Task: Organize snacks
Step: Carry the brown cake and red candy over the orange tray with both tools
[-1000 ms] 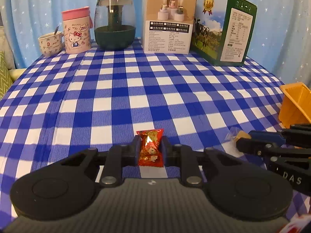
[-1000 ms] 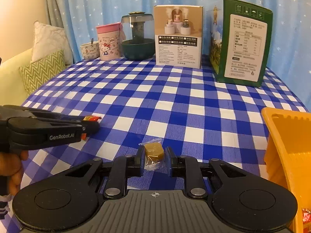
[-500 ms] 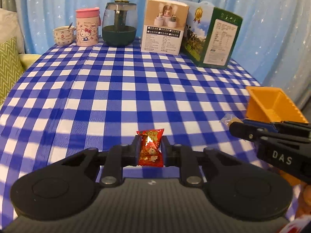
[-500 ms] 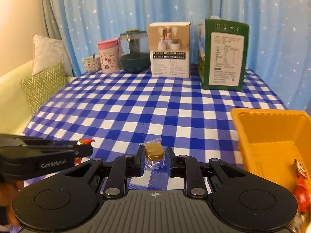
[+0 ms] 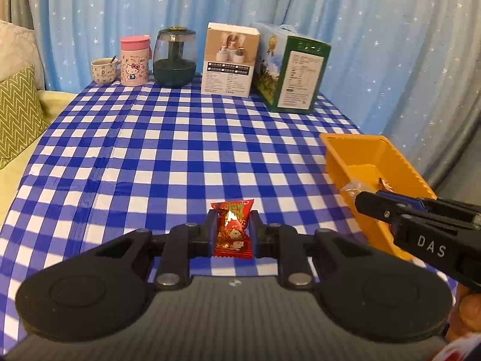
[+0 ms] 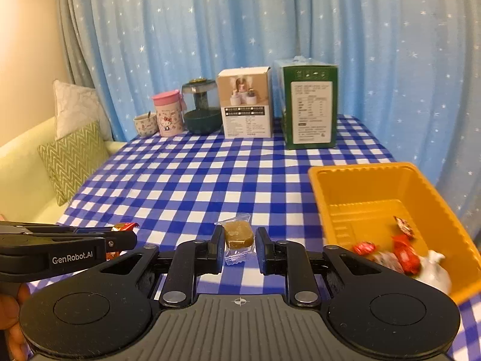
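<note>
Snacks, two in transit: the left gripper (image 5: 233,231) is pinching a red foil-wrapped candy (image 5: 233,228) between its narrowed fingers above the blue-and-white checked tablecloth (image 5: 168,150), and the right gripper (image 6: 239,248) is clamping a clear-wrapped brown sweet (image 6: 238,235) likewise. The right wrist view is looking down into the orange bin (image 6: 360,180) and showing its contents, namely several red candies (image 6: 405,252) and a white packet (image 6: 433,267), blurred; the left wrist view is catching only the bin's near wall and far interior. Lettering: "DAS" is showing on the right gripper's side in the left view, "GenRobot.AI" on the left gripper's side in the right view. A pink cartoon-cat cup (image 5: 133,61), a white product box (image 5: 230,60) and a green carton (image 5: 296,78) are standing along the table's far edge, their print too small to read.
</note>
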